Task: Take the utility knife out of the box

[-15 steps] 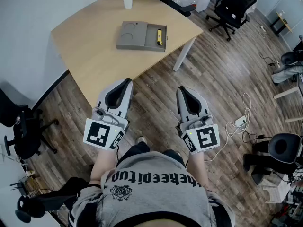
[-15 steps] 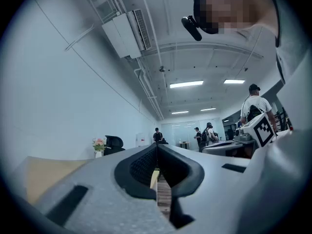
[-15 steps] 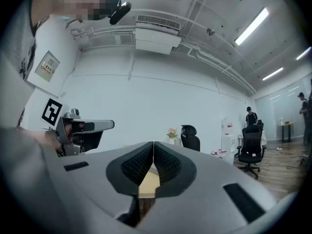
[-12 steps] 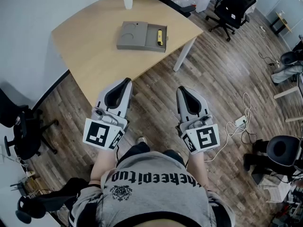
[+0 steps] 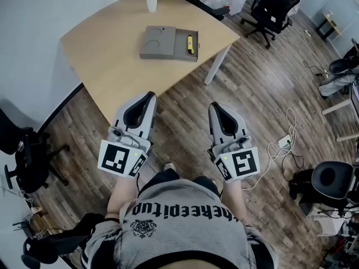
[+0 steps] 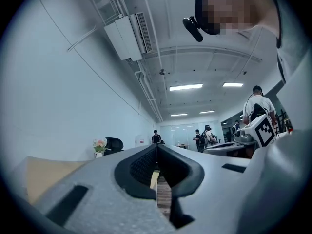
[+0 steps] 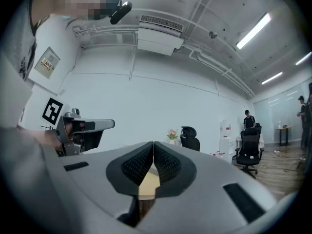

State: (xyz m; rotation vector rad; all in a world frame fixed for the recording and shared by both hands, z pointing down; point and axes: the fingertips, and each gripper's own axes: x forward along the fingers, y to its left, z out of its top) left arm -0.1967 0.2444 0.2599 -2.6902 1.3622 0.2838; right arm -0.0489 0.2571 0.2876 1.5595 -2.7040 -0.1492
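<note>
Yellow knife (image 5: 190, 42) lying in right compartment of gray box (image 5: 157, 39), far on desk (image 5: 106, 60). Near person (image 5: 179, 228), left tool (image 5: 150, 97) and right tool (image 5: 215, 106) hovering, well apart from box, each pressed together, pinching nothing.

Head view looks steeply down; claw views, near-level, seemingly share the table (image 5: 101, 43).

A pale wooden table (image 5: 106, 55) stands by a white wall (image 5: 33, 15) on a plank floor (image 5: 263, 88), office chairs (image 5: 273, 7) beyond.
</note>
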